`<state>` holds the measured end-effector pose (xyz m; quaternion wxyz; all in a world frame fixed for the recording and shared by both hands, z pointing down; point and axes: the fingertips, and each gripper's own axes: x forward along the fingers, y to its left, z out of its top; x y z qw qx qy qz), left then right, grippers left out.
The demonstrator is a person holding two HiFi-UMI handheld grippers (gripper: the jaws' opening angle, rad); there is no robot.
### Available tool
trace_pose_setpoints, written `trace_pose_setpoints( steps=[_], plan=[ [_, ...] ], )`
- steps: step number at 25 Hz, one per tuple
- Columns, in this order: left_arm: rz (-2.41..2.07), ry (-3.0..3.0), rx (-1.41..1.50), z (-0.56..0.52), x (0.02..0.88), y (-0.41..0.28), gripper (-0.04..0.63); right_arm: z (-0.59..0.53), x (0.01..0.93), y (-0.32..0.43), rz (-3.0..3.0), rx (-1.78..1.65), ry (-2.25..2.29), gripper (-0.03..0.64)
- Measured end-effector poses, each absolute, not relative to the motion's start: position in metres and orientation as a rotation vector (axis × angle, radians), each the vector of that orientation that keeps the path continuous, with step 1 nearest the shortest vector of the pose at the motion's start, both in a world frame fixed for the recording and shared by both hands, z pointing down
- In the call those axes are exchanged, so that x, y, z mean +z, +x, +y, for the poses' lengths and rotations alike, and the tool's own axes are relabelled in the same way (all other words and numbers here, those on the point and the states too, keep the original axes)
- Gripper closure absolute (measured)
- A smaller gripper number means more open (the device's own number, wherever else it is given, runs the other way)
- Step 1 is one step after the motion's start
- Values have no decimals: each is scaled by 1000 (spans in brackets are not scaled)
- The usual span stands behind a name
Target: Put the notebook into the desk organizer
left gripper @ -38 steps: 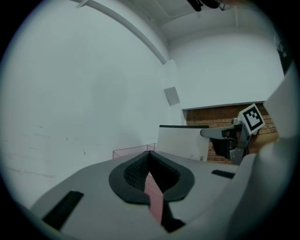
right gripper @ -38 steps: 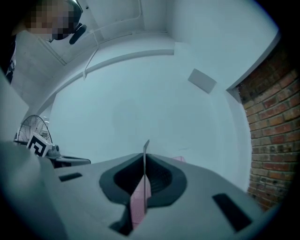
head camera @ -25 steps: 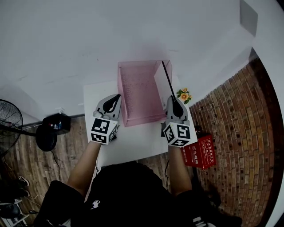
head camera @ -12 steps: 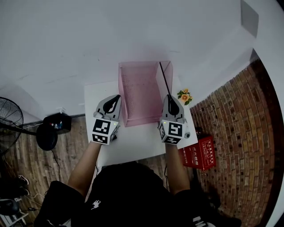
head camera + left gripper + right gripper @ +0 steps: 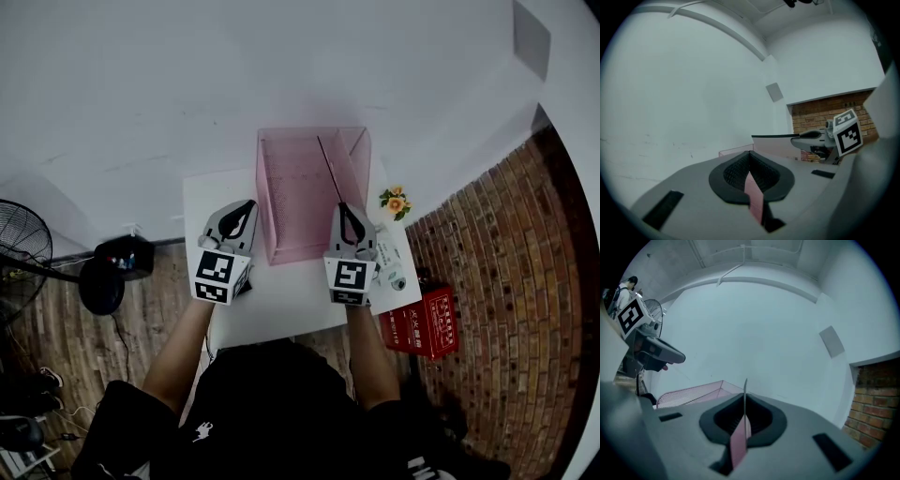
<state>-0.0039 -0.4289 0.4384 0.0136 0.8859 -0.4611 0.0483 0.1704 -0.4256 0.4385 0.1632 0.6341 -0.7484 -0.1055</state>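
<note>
A pink mesh desk organizer (image 5: 298, 202) stands open-topped at the back of the white table (image 5: 281, 295). My right gripper (image 5: 343, 210) is shut on the near end of the thin notebook (image 5: 328, 169). The notebook stands on edge and reaches out over the organizer's right half. In the right gripper view the notebook (image 5: 745, 389) is a thin upright line between the closed jaws, with the organizer (image 5: 689, 392) to its left. My left gripper (image 5: 246, 207) stays just left of the organizer, jaws together and holding nothing. The left gripper view shows the notebook (image 5: 780, 146) and the organizer's rim (image 5: 733, 151).
A small pot of flowers (image 5: 392, 201) sits at the table's right edge beside the organizer, and a white item (image 5: 394, 274) lies by my right gripper. On the brick floor are a red box (image 5: 424, 323) to the right and a fan (image 5: 19, 258) and a black object (image 5: 122, 258) to the left.
My right gripper has shifted left and rolled, carrying the notebook from the organizer's right wall to over its inside. The left gripper has stayed put.
</note>
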Motion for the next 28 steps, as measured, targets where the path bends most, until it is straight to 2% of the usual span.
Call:
trace_pose_setpoints(
  steps=[20,28],
  plan=[
    [-1408,2774,213,-415,450,-9,595,-423,497,117,-2151,-260,1303,593],
    [-1422,2763,233,-409,455,-13,595,-419,512,105,-2152,-244,1153,556]
  ],
)
